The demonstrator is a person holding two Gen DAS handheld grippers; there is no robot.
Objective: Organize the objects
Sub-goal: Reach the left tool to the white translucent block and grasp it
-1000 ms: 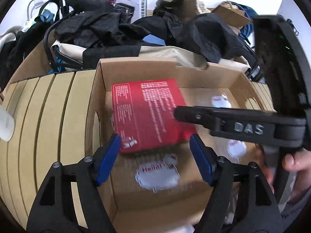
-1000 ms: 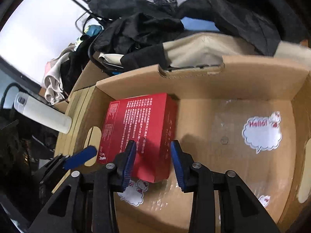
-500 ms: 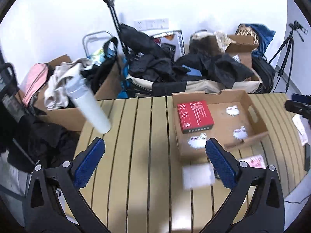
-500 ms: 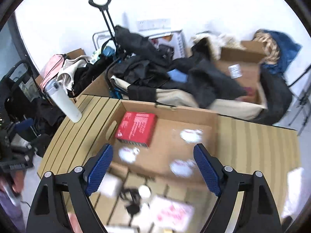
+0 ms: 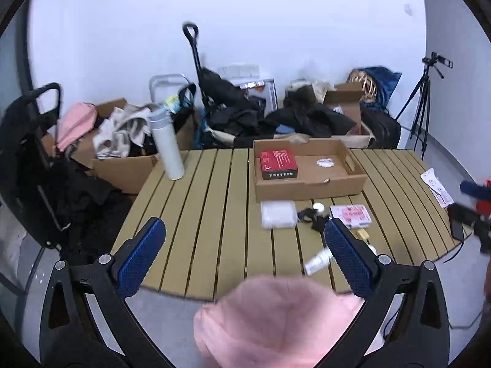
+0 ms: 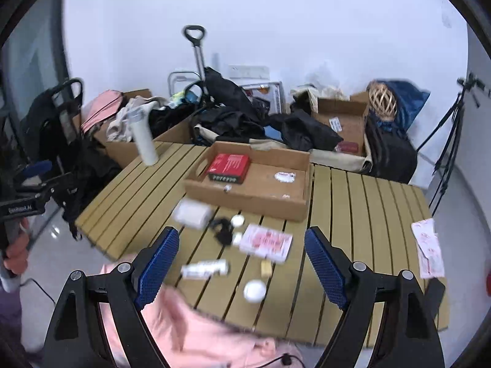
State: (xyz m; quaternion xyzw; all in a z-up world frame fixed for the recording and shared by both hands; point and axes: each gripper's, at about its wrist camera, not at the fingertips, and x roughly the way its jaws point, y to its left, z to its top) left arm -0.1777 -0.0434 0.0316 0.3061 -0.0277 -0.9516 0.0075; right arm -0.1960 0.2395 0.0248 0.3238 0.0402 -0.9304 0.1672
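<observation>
A red box [image 5: 277, 164] lies in the left end of a shallow cardboard tray [image 5: 310, 187] on a slatted wooden table [image 5: 214, 214]; it also shows in the right wrist view [image 6: 228, 167]. In front of the tray lie a white packet [image 5: 277, 214], a black cord [image 5: 311, 217], a pink card pack [image 5: 351, 214], a white tube [image 5: 317, 263] and a white ball [image 6: 254, 290]. My left gripper [image 5: 242, 257] and right gripper [image 6: 241, 263] are both open and empty, held back above the table's near edge.
A white bottle [image 5: 167, 147] stands at the table's far left corner. A pink garment [image 5: 276, 319] lies below the near edge. Papers [image 6: 428, 251] lie at the right edge. Cardboard boxes, bags and clothes [image 5: 276, 116] crowd the floor behind. A tripod [image 5: 425, 107] stands at the right.
Both grippers have pulled far back from the tray and opened wide. The red box stays in the tray.
</observation>
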